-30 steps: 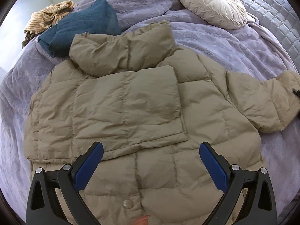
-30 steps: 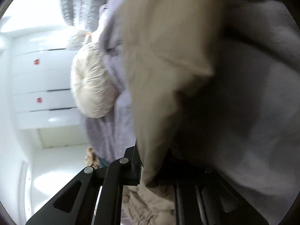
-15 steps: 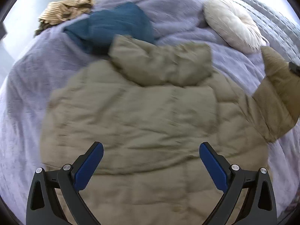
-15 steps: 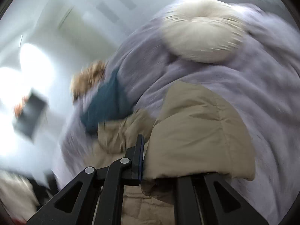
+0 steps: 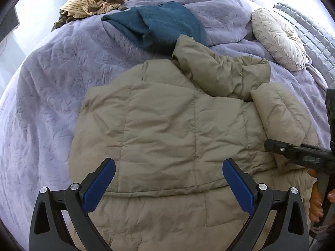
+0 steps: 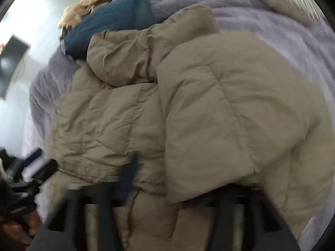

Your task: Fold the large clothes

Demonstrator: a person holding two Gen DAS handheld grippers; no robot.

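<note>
both wrist views look steeply down, close over the tan jacket [image 5: 167,129], sharing its hood and the teal garment [image 6: 108,23] beyond.

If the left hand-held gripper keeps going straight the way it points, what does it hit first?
Most likely the beige puffer jacket spread on the bed: the open left hand-held gripper points down at its folded body, with nothing visible between, though depth is unclear.

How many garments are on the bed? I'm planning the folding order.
3: the beige jacket nearest, a blue garment beyond its hood, and a striped one at the far edge. More may be hidden.
</note>
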